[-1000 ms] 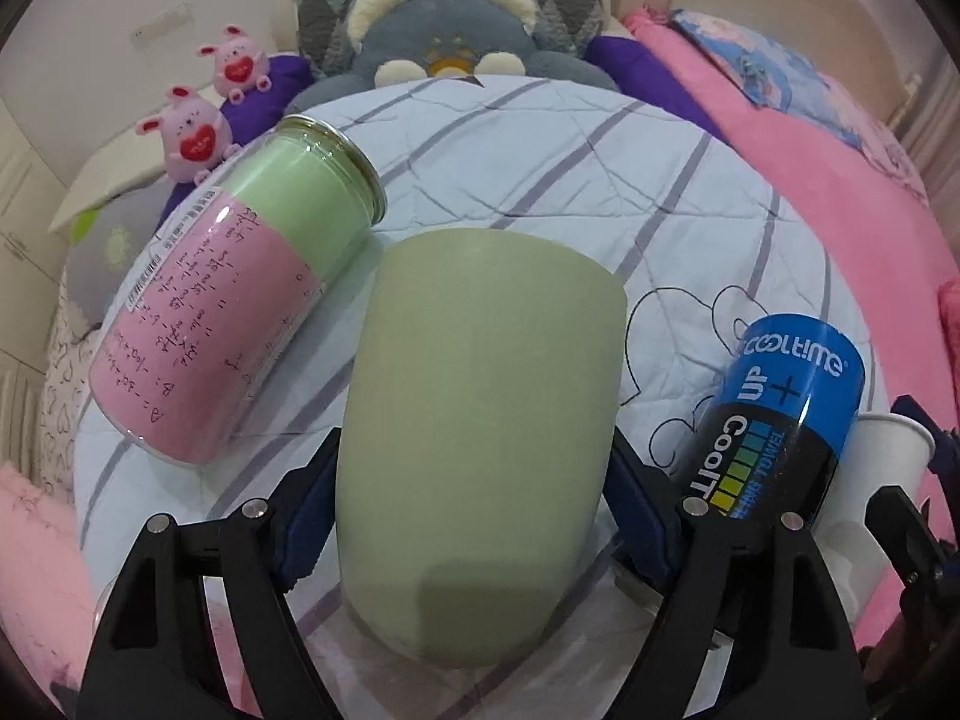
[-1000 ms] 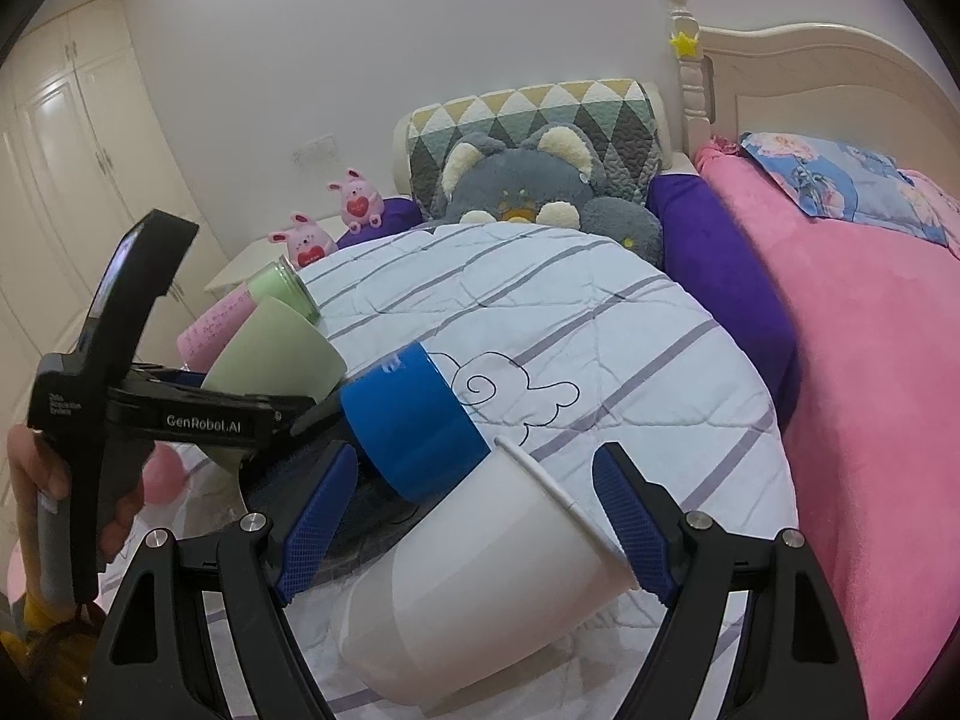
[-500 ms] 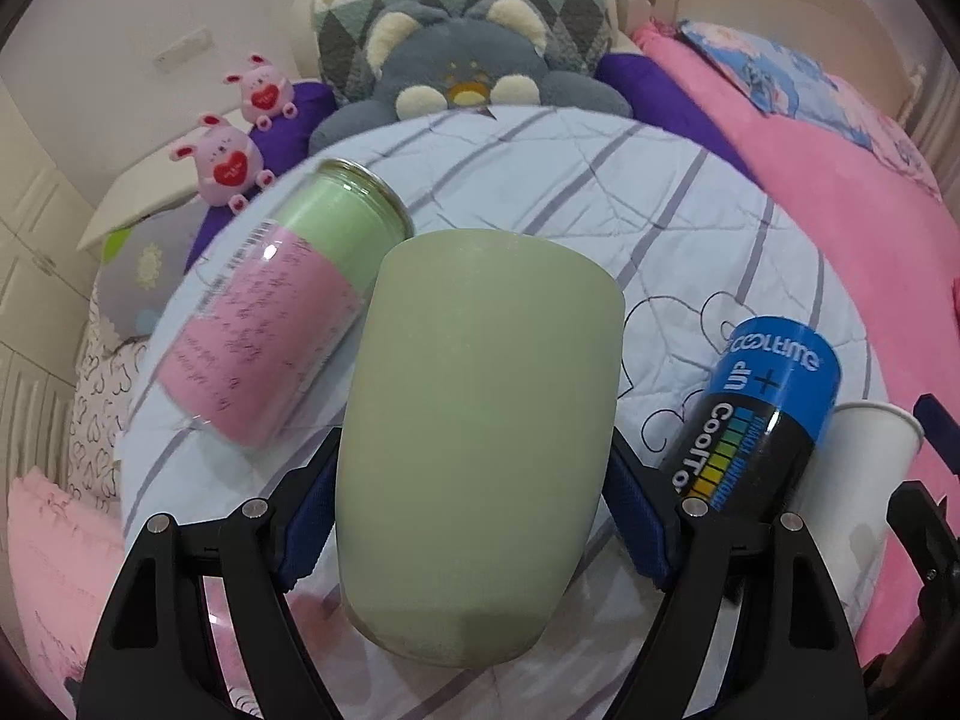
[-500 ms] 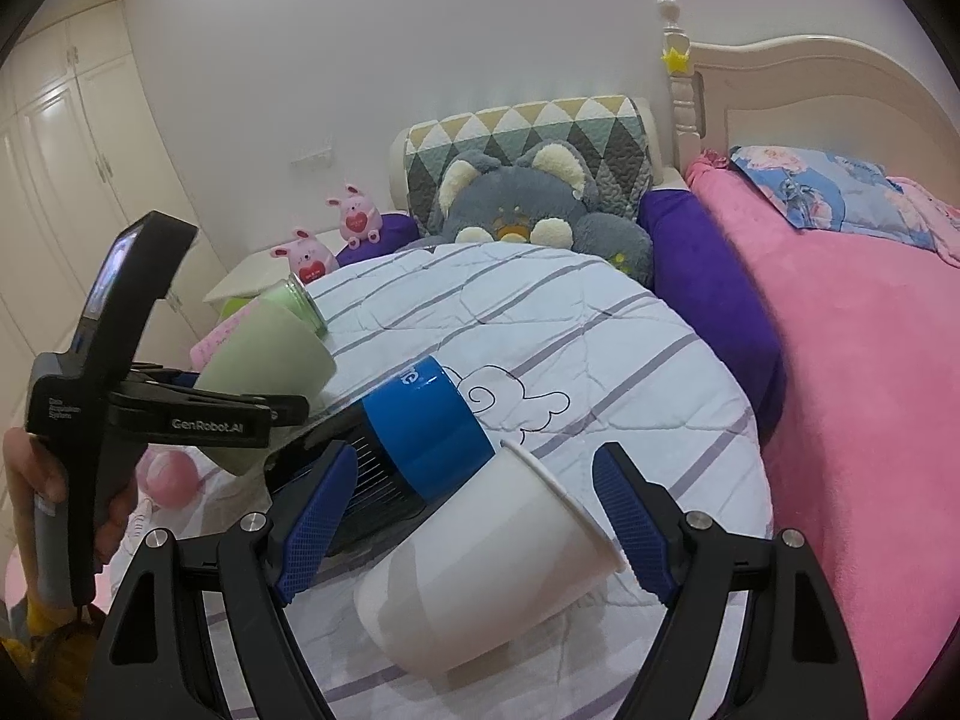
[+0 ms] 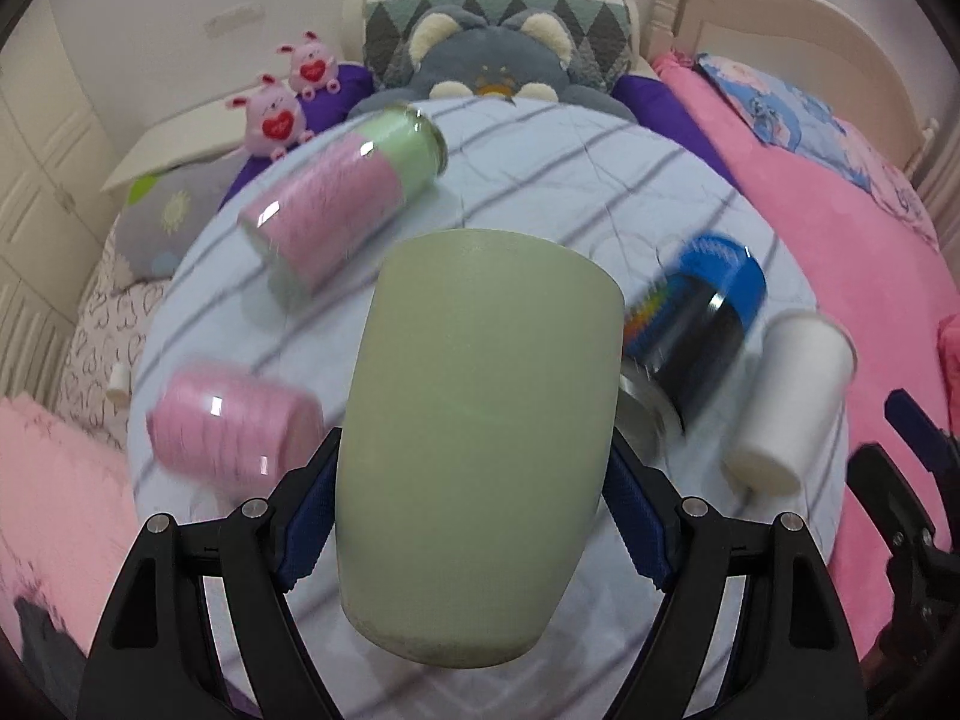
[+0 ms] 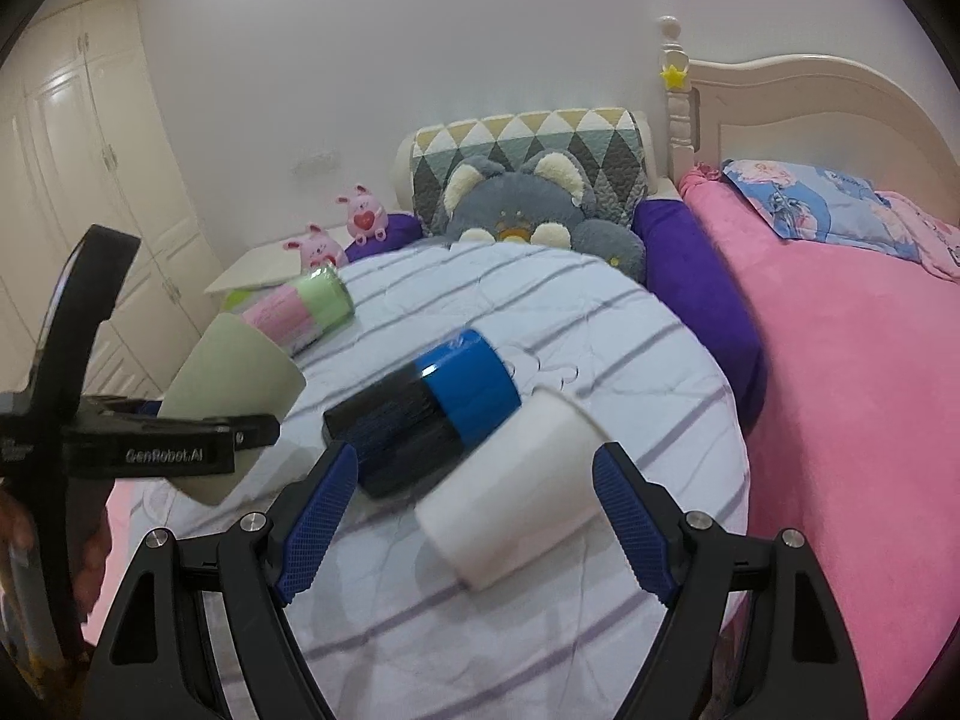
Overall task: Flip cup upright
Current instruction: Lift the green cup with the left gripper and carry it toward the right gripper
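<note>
My left gripper (image 5: pixel 468 516) is shut on a pale green cup (image 5: pixel 480 432) and holds it above the round striped table (image 5: pixel 540 180), its wide mouth pointing away from me and its base towards me. The cup also shows in the right wrist view (image 6: pixel 228 384), lifted and tilted at the table's left. My right gripper (image 6: pixel 474 516) is open and empty, with a white paper cup (image 6: pixel 510 492) lying on its side just ahead between the fingers.
A blue and black can (image 6: pixel 432 408), a pink and green glass jar (image 5: pixel 342 204) and a pink cup (image 5: pixel 228 426) lie on their sides on the table. Plush toys (image 5: pixel 486 60) sit behind. A pink bed (image 6: pixel 852 360) is to the right.
My left gripper has lifted the green cup higher off the table and pulled back. A pink cup has come into view at the lower left. My right gripper has risen slightly.
</note>
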A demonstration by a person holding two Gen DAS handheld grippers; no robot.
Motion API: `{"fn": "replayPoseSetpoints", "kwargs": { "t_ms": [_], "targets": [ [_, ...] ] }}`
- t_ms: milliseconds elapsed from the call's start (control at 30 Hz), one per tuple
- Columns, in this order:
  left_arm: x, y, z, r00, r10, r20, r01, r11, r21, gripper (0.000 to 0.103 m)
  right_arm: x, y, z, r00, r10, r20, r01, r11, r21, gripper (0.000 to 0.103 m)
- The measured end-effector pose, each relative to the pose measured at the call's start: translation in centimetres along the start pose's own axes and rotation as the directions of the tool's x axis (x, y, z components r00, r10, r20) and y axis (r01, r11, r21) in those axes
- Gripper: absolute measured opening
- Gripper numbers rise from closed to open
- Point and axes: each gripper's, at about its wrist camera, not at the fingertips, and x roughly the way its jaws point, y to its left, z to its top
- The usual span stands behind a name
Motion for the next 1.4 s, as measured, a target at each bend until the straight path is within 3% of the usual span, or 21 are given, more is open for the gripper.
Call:
{"fn": "replayPoseSetpoints", "kwargs": {
  "t_ms": [467, 567, 600, 633, 667, 833, 1233, 1400],
  "targets": [
    [0.5, -2.5, -7.0, 0.998, -0.021, -0.058, 0.018, 0.999, -0.045, 0.081, -1.0, 0.8, -3.5, 0.995, -0.004, -0.099, 0.002, 1.0, -0.017, 0.082],
    [0.4, -2.6, -7.5, 0.999, -0.008, -0.052, 0.006, 0.999, -0.044, 0.084, -1.0, 1.0, -4.0, 0.994, 0.0, -0.11, -0.004, 0.999, -0.032, 0.082],
    [0.2, -2.8, -7.6, 0.999, 0.005, -0.04, -0.006, 0.999, -0.034, 0.089, -1.1, 1.1, -4.1, 0.994, 0.002, -0.108, -0.005, 0.999, -0.033, 0.082],
    [-0.1, -3.0, -7.6, 1.0, 0.017, -0.021, -0.017, 1.0, -0.024, 0.101, -1.1, 1.2, -4.1, 0.994, 0.005, -0.107, -0.008, 0.999, -0.033, 0.082],
    [-0.4, -2.9, -7.7, 0.999, 0.041, 0.0, -0.041, 0.999, -0.023, 0.103, -1.0, 1.2, -4.2, 0.994, 0.01, -0.11, -0.014, 0.999, -0.033, 0.082],
    [-0.7, -2.6, -7.6, 1.0, 0.013, 0.005, -0.013, 1.0, -0.025, 0.103, -1.1, 1.0, -4.6, 0.994, 0.016, -0.111, -0.018, 1.0, -0.016, 0.082],
    [-1.8, -2.3, -8.1, 0.999, 0.033, 0.036, -0.033, 0.999, 0.005, 0.103, -1.9, 0.4, -4.5, 0.996, -0.001, -0.089, 0.003, 1.0, 0.029, 0.082],
    [-2.9, -2.0, -8.3, 0.999, -0.008, 0.049, 0.007, 1.0, 0.019, 0.103, -2.2, -0.2, -4.6, 0.996, -0.026, -0.087, 0.031, 0.998, 0.057, 0.082]
  ]
}}
